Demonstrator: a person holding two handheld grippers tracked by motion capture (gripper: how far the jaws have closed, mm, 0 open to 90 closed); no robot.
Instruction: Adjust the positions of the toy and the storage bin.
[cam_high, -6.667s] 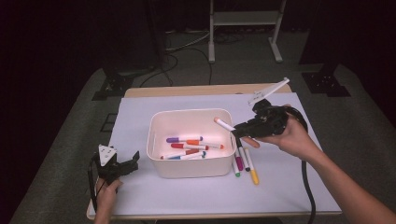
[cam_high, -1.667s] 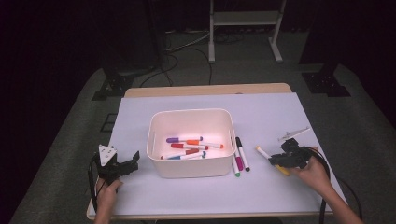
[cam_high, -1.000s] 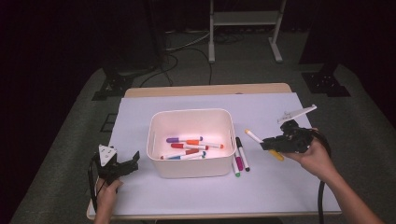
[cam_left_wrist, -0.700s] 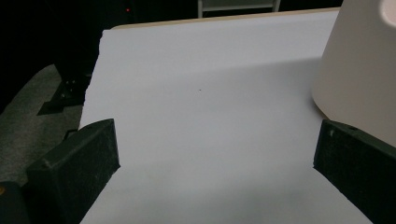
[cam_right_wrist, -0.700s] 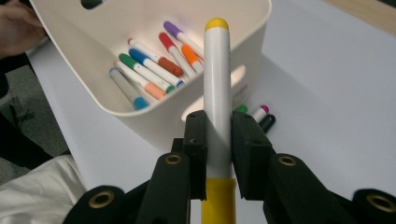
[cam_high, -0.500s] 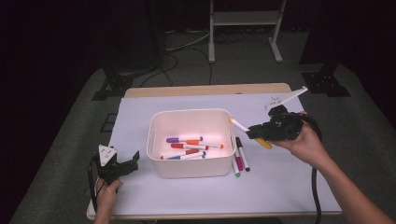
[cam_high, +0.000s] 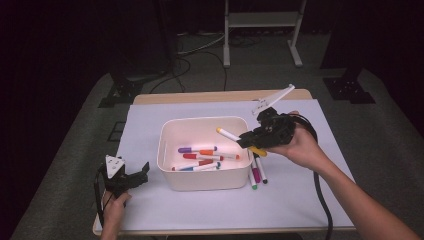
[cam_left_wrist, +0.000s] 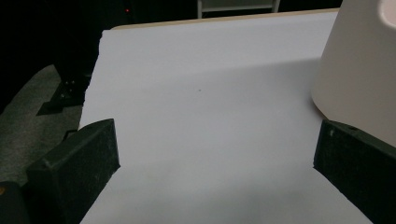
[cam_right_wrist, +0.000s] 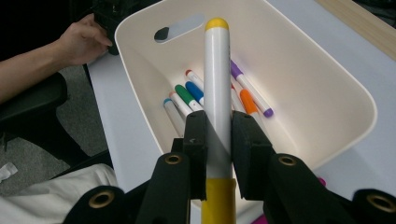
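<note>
A white marker with yellow cap and end (cam_high: 231, 135) is clamped in my right gripper (cam_high: 246, 140), which is shut on it. It hangs tilted above the right rim of the white bin (cam_high: 202, 121), cap pointing over the bin. In the right gripper view the yellow marker (cam_right_wrist: 217, 84) runs up between the pads (cam_right_wrist: 198, 135), over the bin's inside wall (cam_right_wrist: 308, 93). Several coloured markers (cam_high: 200, 159) lie on the bin's floor. My left gripper (cam_high: 140, 176) rests at the table's front left, open with nothing in it; its view looks across bare sheet (cam_left_wrist: 201, 93) between wide jaws.
Three loose markers (cam_high: 257, 175) lie on the white sheet just right of the bin. The bin's outer wall (cam_left_wrist: 359, 70) stands close to my left gripper's right jaw. Cables trail from both grippers. Dark floor surrounds the table.
My right gripper, holding the yellow marker, has moved up and left from the right side of the sheet to above the bin's right rim. The left gripper has stayed put.
</note>
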